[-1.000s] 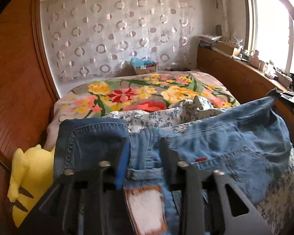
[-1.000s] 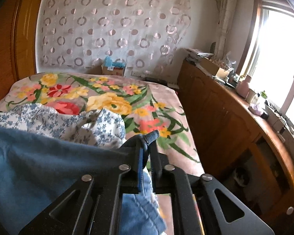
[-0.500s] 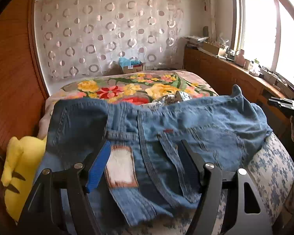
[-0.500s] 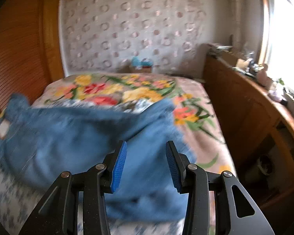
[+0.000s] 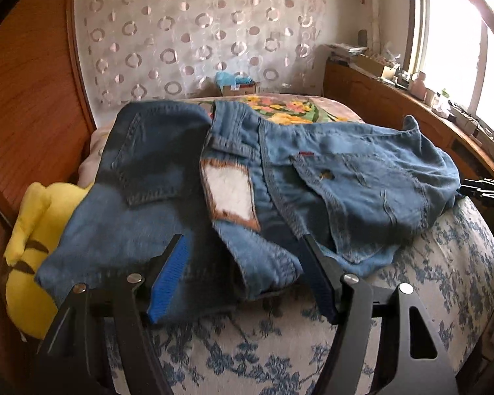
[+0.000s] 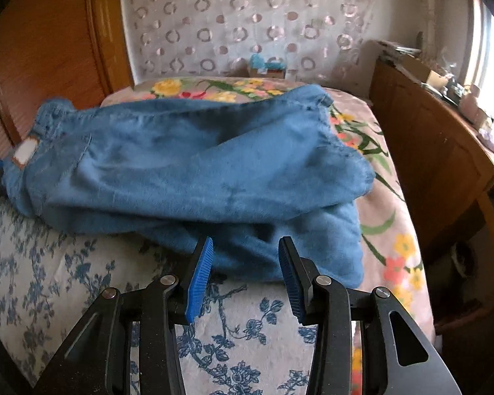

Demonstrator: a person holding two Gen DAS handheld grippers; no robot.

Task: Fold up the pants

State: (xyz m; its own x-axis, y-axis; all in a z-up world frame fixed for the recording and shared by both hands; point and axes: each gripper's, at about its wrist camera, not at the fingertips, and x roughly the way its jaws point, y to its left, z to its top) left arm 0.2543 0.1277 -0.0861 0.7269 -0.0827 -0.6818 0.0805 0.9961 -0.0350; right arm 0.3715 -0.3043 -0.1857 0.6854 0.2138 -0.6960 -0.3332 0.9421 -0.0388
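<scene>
pants [image 5: 280,177] lie crosswise just ahead of both tongs, left tongs [image 5: 247,276] and right tongs [image 6: 243,276], each apart, empty; waistband nearer left.

A bed [image 5: 339,112] with a floral bedspread carries a white, blue-flowered quilt [image 5: 428,283] at its near end, a yellow plush toy [image 5: 33,240] against its left edge, a cardboard box [image 5: 238,87] beyond its far end before the circle-patterned curtain [image 5: 197,29], and a cluttered wooden cabinet [image 6: 428,138] along its right side.

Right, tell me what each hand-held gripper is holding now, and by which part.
Nothing is held. The left hand-held gripper and right hand-held gripper both stand open, and the jeans lie loose on the floral quilt.
</scene>
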